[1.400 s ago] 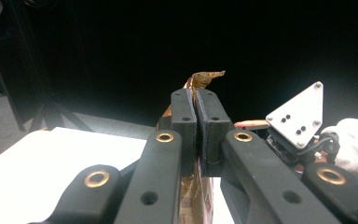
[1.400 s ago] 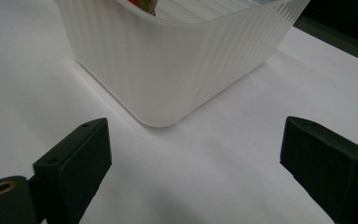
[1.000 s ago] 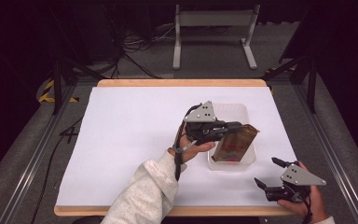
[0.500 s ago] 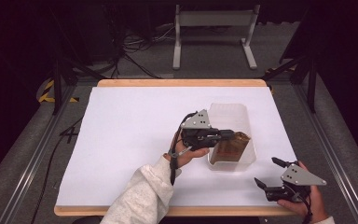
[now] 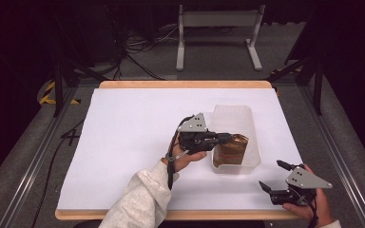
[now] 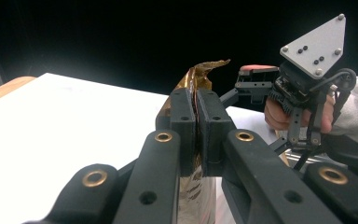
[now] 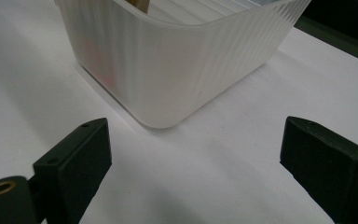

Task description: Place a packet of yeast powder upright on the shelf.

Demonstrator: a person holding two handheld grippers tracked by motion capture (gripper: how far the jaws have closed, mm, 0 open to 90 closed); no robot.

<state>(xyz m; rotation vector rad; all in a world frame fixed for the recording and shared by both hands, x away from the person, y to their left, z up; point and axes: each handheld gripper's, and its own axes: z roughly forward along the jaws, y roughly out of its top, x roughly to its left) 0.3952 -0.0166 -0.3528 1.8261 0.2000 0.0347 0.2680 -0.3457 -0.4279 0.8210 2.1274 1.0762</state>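
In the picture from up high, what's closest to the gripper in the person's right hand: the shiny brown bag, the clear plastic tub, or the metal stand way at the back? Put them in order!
From the right gripper, at the table's near right corner:
1. Clear plastic tub, just up and left of it.
2. Shiny brown bag, inside the tub's near end, pinched by the left gripper.
3. Metal stand, on the floor beyond the table.

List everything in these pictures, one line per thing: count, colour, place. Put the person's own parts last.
Table: one, white top with wooden edge, centre of the high view.
Tub: one, translucent white ribbed plastic, right half of the table.
Packet: one, shiny gold-brown, in the tub's near end.
Metal stand: one, grey, on the floor beyond the table.
Left gripper: one, black, shut on the packet's top.
Right gripper: one, black, open, near right corner, apart from the tub.
Sleeve: one, light grey, left forearm.
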